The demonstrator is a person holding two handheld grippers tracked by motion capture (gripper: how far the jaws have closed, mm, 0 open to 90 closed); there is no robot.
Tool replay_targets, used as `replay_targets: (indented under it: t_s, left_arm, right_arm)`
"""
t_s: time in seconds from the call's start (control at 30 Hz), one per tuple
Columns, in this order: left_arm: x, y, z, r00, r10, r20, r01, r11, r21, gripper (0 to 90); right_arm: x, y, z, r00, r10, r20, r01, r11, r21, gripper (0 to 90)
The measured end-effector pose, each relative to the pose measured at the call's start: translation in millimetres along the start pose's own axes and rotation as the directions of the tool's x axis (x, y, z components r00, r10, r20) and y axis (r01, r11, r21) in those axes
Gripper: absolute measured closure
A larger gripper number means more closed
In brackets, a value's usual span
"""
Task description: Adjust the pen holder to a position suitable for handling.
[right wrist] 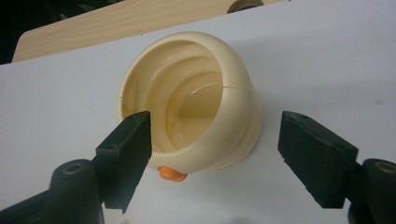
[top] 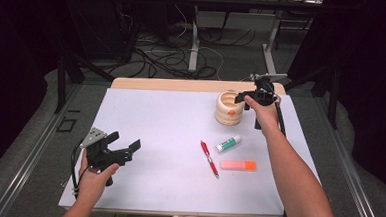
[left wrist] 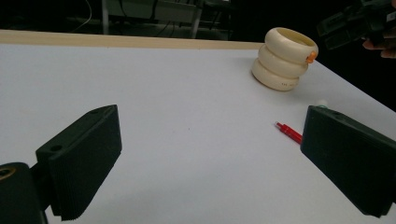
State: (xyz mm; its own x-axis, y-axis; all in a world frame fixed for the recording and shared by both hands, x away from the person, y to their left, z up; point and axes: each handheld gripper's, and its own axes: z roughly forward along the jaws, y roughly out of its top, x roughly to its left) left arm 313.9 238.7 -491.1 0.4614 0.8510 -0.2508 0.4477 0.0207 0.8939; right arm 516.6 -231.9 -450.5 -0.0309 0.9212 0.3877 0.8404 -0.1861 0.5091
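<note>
The right gripper (right wrist: 215,149) hangs over the near rim of a cream, ribbed pen holder (right wrist: 196,102), a cup built like three stacked rings, with its fingers (right wrist: 128,154) spread and pinching nothing. One finger sits just inside the mouth, at the rim's edge; the other stands outside the wall with a clear gap to it. That straddle looks chosen so the wall can be caught between the pads, probably to steady or shift the holder. A small orange knob (right wrist: 172,174) on the outer wall lies just below the inner finger, between the two.

In the high view the holder (top: 229,109) stands upright near the far edge of the white table top (top: 155,126), touching nothing else, and the right gripper (top: 254,97) comes at it from its right side.

The stationery waits nearer the person: a red pen (top: 209,158), a glue stick (top: 228,143) with a green cap, and an orange highlighter (top: 238,165), all lying flat and apart from each other, well short of the right fingers. They are probably meant for the holder.

The left gripper (top: 121,150) is held low over the near left of the table, its fingers (left wrist: 84,163) wide apart and empty. From its own camera the red pen (left wrist: 289,133) lies just beyond its right-hand finger, with bare table between the two pads.
</note>
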Motion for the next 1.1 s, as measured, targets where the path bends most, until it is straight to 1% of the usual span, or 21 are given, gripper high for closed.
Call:
replay_targets:
  t_s: [0.03, 0.07, 0.1, 0.13, 0.17, 0.23, 0.27, 0.3, 0.33, 0.4, 0.43, 0.5, 0.53, 0.57, 0.63, 0.67, 0.7, 0.77, 0.83, 0.9, 1.1]
  left_arm:
    - [0.2, 0.0, -0.2, 1.0000, 0.001, 0.000, -0.001, 1.0000, 0.001, 5.7]
    - [0.3, 0.0, -0.3, 1.0000, 0.000, 0.000, 0.000, 1.0000, 0.002, 5.7]
    - [0.6, 0.0, -0.3, 1.0000, 0.001, -0.001, -0.001, 1.0000, 0.001, 5.8]
    - [0.8, 0.2, -0.5, 1.0000, 0.000, -0.004, 0.000, 1.0000, 0.001, 5.8]
    - [1.2, 0.3, -1.0, 1.0000, -0.001, -0.006, 0.001, 1.0000, 0.001, 5.9]
    - [2.0, 0.3, -1.8, 0.9999, -0.007, -0.009, 0.007, 1.0000, -0.003, 5.9]
    - [2.6, 0.4, -2.2, 0.9999, -0.007, -0.011, 0.007, 1.0000, -0.002, 6.0]
    - [3.1, 0.3, -2.4, 0.9999, -0.008, -0.012, 0.008, 1.0000, -0.002, 6.0]
    - [3.4, 0.3, -2.6, 0.9999, -0.008, -0.013, 0.008, 1.0000, -0.002, 6.2]
    - [3.5, 0.3, -2.6, 0.9998, -0.011, -0.016, 0.011, 0.9999, -0.001, 6.3]
    - [3.5, 0.3, -2.6, 0.9998, -0.011, -0.017, 0.011, 0.9999, -0.001, 6.4]
    - [3.7, 0.3, -2.6, 0.9998, -0.009, -0.019, 0.009, 1.0000, 0.001, 6.6]
    - [3.7, 0.3, -2.6, 0.9998, -0.009, -0.020, 0.009, 1.0000, 0.001, 6.7]
    - [3.7, 0.2, -2.6, 0.9997, -0.011, -0.021, 0.011, 0.9999, 0.002, 6.8]
    - [3.9, 0.1, -2.6, 0.9997, -0.011, -0.022, 0.011, 0.9999, 0.003, 6.8]
    - [4.0, 0.1, -2.6, 0.9997, -0.012, -0.023, 0.012, 0.9999, 0.003, 6.9]
    - [4.2, 0.0, -2.5, 0.9997, -0.011, -0.024, 0.011, 0.9999, 0.003, 6.9]
    - [4.2, -0.2, -2.4, 0.9996, -0.011, -0.025, 0.012, 0.9999, 0.003, 7.0]
    - [4.0, -0.4, -2.3, 0.9996, -0.013, -0.026, 0.013, 0.9999, 0.003, 7.1]
    - [3.9, -0.3, -2.4, 0.9996, -0.013, -0.026, 0.013, 0.9999, 0.004, 7.2]
    - [4.5, -0.3, -2.5, 0.9995, -0.011, -0.029, 0.011, 0.9999, 0.004, 7.3]
  right_arm:
    - [-2.6, 0.8, 1.9, 0.9999, 0.015, -0.005, -0.015, 1.000, 0.010, 29.7]
    - [-2.6, 0.8, 1.9, 0.9999, 0.015, -0.005, -0.015, 1.000, 0.010, 29.7]
    - [-4.5, 2.1, 3.7, 0.9989, 0.043, -0.018, -0.042, 0.999, 0.020, 31.6]
    - [-4.5, 2.1, 3.7, 0.9989, 0.043, -0.018, -0.042, 0.999, 0.020, 31.6]
    - [-7.0, 4.3, 4.2, 0.9976, 0.059, -0.037, -0.057, 0.998, 0.039, 33.7]
    - [-7.7, 5.0, 5.1, 0.9968, 0.070, -0.038, -0.069, 0.997, 0.027, 34.5]
    - [-10.0, 6.8, 5.9, 0.9956, 0.077, -0.054, -0.075, 0.997, 0.029, 36.4]
    - [-10.0, 6.8, 5.9, 0.9956, 0.077, -0.054, -0.075, 0.997, 0.029, 36.4]
    - [-11.1, 8.1, 6.5, 0.9937, 0.094, -0.061, -0.092, 0.995, 0.038, 37.5]
    - [-12.2, 8.2, 8.2, 0.9933, 0.097, -0.062, -0.096, 0.995, 0.031, 38.6]
    - [-13.4, 8.4, 8.6, 0.9933, 0.096, -0.065, -0.093, 0.994, 0.049, 39.5]
    - [-15.2, 8.6, 10.8, 0.9919, 0.110, -0.064, -0.106, 0.992, 0.062, 40.7]
    - [-15.9, 8.5, 12.8, 0.9921, 0.111, -0.058, -0.108, 0.993, 0.051, 41.6]
    - [-17.6, 9.7, 13.3, 0.9895, 0.127, -0.068, -0.123, 0.990, 0.068, 42.9]
    - [-18.8, 9.7, 14.3, 0.9891, 0.128, -0.072, -0.124, 0.991, 0.060, 43.5]
    - [-19.4, 9.9, 15.5, 0.9871, 0.145, -0.067, -0.142, 0.988, 0.056, 44.5]
    - [-19.4, 9.9, 15.5, 0.9871, 0.145, -0.067, -0.142, 0.988, 0.056, 44.5]
    - [-21.3, 10.4, 15.4, 0.9865, 0.146, -0.075, -0.140, 0.987, 0.078, 45.1]
    - [-22.4, 10.3, 16.7, 0.9856, 0.152, -0.073, -0.147, 0.986, 0.080, 47.0]
    - [-24.2, 10.3, 18.5, 0.9827, 0.163, -0.089, -0.154, 0.983, 0.099, 48.9]
    - [-23.9, 8.6, 23.7, 0.9806, 0.180, -0.078, -0.171, 0.979, 0.109, 50.7]
